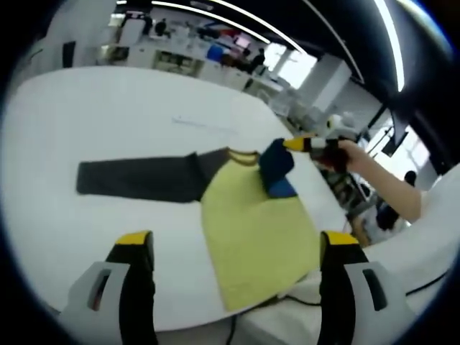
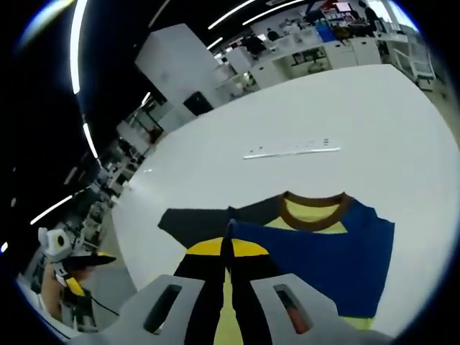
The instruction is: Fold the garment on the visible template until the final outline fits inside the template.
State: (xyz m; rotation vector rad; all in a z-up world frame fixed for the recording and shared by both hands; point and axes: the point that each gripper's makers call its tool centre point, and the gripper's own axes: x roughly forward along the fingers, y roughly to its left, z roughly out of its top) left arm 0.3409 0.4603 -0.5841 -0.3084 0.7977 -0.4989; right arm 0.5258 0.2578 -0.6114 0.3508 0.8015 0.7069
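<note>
Right gripper view: you are pinching the blue sleeve (image 2: 338, 259) of the limp, light garment (image 1: 251, 230) in the closed right gripper (image 2: 226, 251), while the left gripper (image 1: 237, 248) is hanging open; grip hems and cuffs.

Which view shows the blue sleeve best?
Right gripper view: the blue sleeve lies large and close, spread across the yellow shirt below the brown collar, with the right tool shut on its edge. Left gripper view shows that sleeve small and far, bunched at the right tool's tip.
</note>
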